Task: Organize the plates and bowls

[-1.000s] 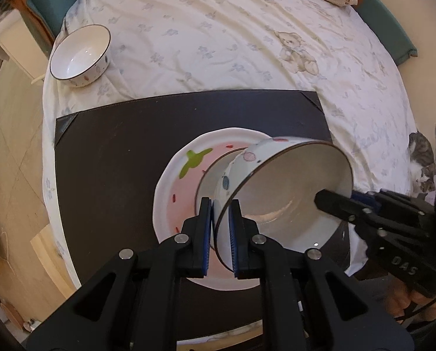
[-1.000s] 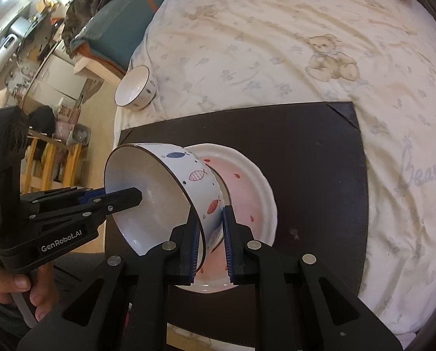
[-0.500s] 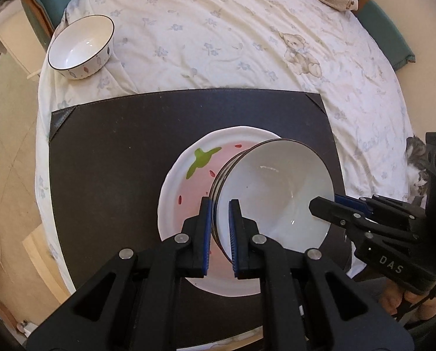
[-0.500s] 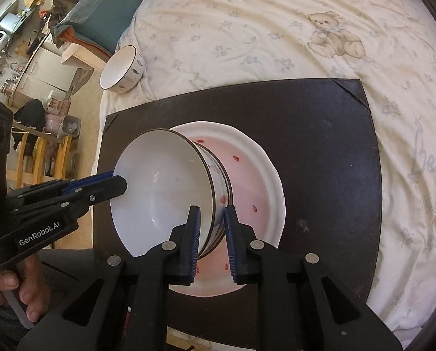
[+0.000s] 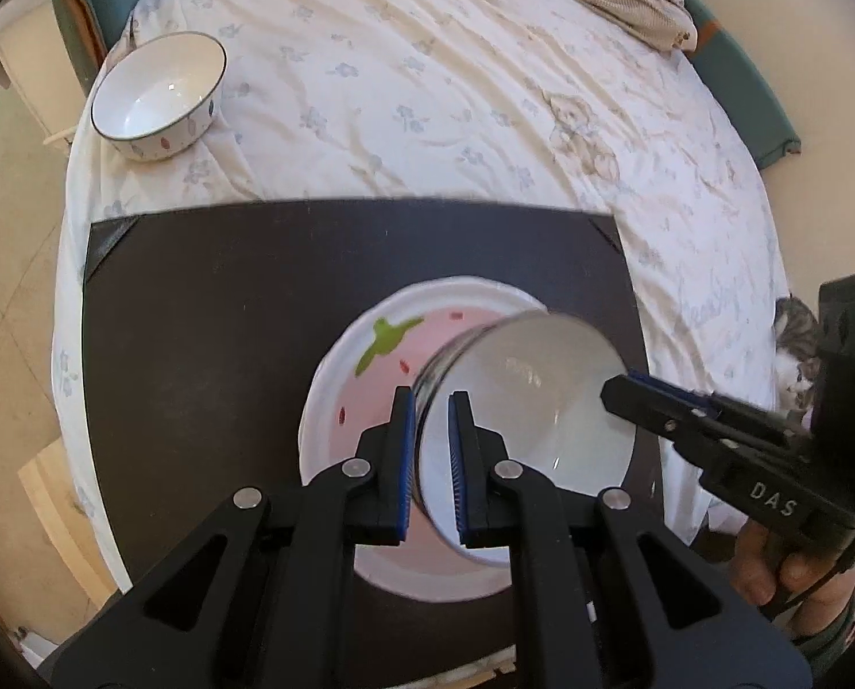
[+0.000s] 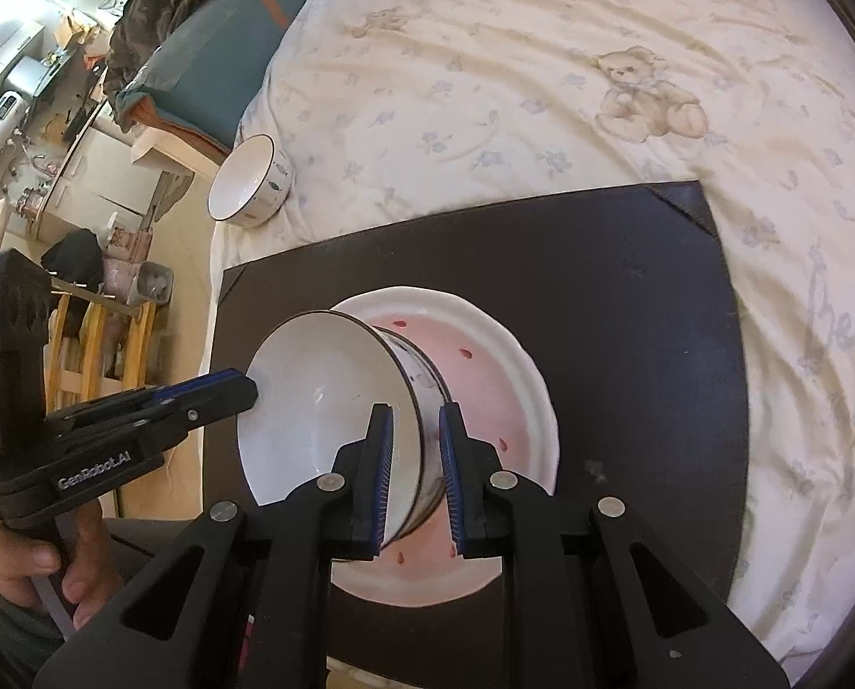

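Bowl: a white bowl [image 5: 533,402] with a dark rim sat over the plate [image 5: 341,390], tilted toward the right gripper side, its painted outer wall [image 6: 421,367] showing in the right wrist view.
Left gripper: the left gripper [image 5: 430,459] clamped the bowl's near rim, blue pads narrow with the wall between them; in the right view its one finger [image 6: 220,390] reached onto the bowl's inside edge.
Right gripper: the right gripper [image 6: 416,471] straddled the opposite rim, jaws narrow; the outer pad stood slightly off the bowl wall, so whether it pinched the bowl could not be told.
Plate: white rim, pink centre with red seed marks and a green leaf print, lying flat on the mat [image 5: 209,310].
Mat: dark and square, laid on the bedspread [image 5: 427,86], its far corners showing folded tabs.
Second bowl: another white bowl [image 5: 160,95] stood upright on the bedspread near the bed's far left corner, well apart from the mat; also seen from the right [image 6: 252,181].
Hands: a hand [image 6: 31,568] gripped the left handle, fingers [image 5: 794,568] the right.
Cat: a tabby cat [image 5: 794,356] sat beside the bed at the right edge.
Blur: the held bowl looked smeared in the left view.
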Motion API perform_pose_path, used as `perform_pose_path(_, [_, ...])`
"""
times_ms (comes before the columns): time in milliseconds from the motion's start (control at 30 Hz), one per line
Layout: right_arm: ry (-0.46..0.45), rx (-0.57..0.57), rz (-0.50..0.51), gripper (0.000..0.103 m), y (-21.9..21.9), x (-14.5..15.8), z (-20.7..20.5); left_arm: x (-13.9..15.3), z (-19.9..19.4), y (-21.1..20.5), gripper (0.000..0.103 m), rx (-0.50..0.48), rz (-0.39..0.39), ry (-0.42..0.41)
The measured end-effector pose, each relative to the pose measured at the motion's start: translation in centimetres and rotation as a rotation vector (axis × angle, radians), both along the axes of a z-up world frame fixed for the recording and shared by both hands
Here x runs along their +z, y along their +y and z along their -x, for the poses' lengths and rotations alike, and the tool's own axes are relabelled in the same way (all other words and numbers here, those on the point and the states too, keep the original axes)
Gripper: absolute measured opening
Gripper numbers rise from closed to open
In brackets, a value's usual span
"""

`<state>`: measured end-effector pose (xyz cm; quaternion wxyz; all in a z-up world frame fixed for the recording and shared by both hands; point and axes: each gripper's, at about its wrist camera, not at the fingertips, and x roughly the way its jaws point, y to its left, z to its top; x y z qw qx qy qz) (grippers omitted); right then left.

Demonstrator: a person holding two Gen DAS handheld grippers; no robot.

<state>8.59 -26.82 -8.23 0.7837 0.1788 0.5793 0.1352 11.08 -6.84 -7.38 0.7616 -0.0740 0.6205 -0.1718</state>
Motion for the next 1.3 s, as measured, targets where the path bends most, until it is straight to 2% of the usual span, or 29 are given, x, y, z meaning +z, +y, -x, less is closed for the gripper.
perform_pose_path(133, [-0.005,-0.056,-0.047,0.018,-0.6,-0.6,-1.0,-0.3,-1.0,-0.4,0.009,0.001,0.012,0.010])
perform_pose_path(333, [0.021,-0.045,-0.028,0.018,-0.1,-1.4,-1.5,-0.3,-1.3,-0.6,0.009,-0.001,0.006,0.014])
perform_pose_path(533, [0.008,-0.041,-0.050,0.018,-0.4,-0.9,-1.4,1.2,-1.1,-0.1,0.009,0.013,0.045,-0.027])
perform_pose_path(800, [-0.048,-0.013,-0.073,0.018,-0.7,1.0,-0.8,0.8,-0.9,-0.5,0.009,-0.007,0.054,-0.020])
perform_pose_path(833, [-0.059,-0.002,-0.060,0.015,-0.6,1.3,-0.7,0.7,-0.8,-0.6,0.009,-0.011,0.057,-0.020])
perform_pose_path(967, [-0.026,-0.010,-0.033,0.009,-0.6,0.4,-0.7,0.6,-0.9,-1.1,0.008,-0.025,0.069,-0.012])
perform_pose_path(1100, [0.023,-0.084,-0.168,0.010,-2.3,-0.8,-1.1,0.2,-1.3,-1.6,0.007,-0.038,0.091,0.004])
perform_pose_path(1200, [0.066,-0.119,-0.177,0.009,-2.8,-2.1,-1.3,-0.5,-1.7,-1.6,0.006,-0.025,0.135,0.050])
perform_pose_path(1300, [0.075,-0.123,-0.173,0.009,-2.7,-2.4,-1.5,-0.5,-1.7,-1.8,0.006,-0.029,0.106,0.040])
